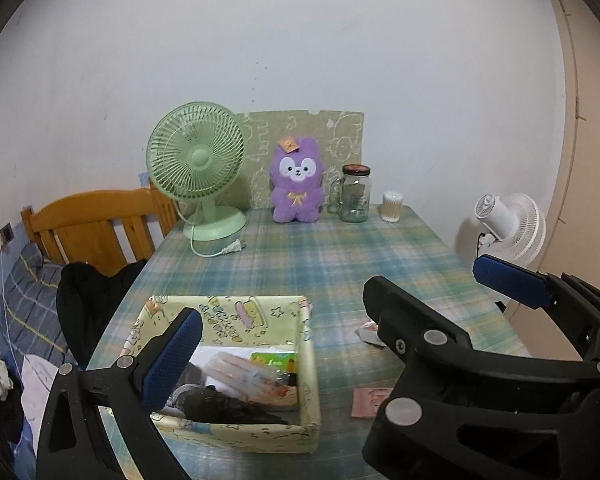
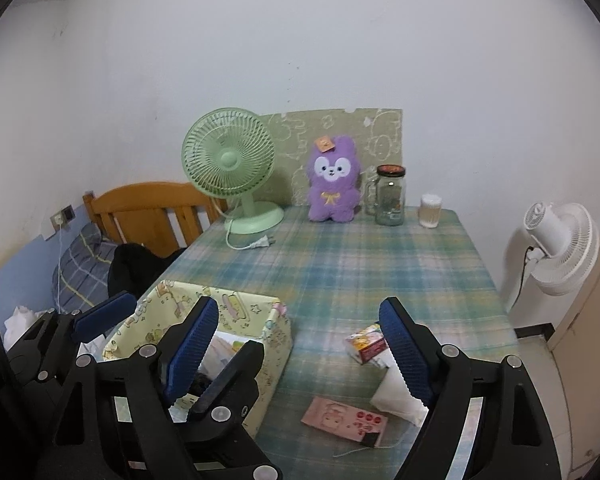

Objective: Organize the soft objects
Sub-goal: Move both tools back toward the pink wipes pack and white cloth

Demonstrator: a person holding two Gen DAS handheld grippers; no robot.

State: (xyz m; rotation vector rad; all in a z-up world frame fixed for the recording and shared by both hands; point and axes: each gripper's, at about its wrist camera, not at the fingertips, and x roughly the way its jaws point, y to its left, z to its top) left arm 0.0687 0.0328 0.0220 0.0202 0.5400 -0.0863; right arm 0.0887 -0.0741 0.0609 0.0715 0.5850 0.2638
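Observation:
A purple plush toy [image 1: 296,182] [image 2: 334,180] sits upright at the table's far edge. Near me stands a cartoon-print box [image 1: 236,312] [image 2: 278,340] holding a dark soft bundle [image 1: 228,404] and several packets. My left gripper [image 1: 300,328] hovers open over the box, its right finger hidden behind the other tool. My right gripper [image 2: 299,302] is open beside the box, nothing between its pads. To its right a small printed packet [image 2: 366,346], a white soft pack [image 2: 396,396] and a pink packet [image 2: 344,420] lie on the cloth.
At the back stand a green desk fan [image 1: 198,160] with its loose plug, a glass jar [image 1: 355,194] and a cotton-swab tub [image 1: 392,206]. A white fan [image 2: 560,248] stands off the table's right edge. A wooden headboard [image 1: 96,220] and a black garment [image 1: 92,292] are at the left.

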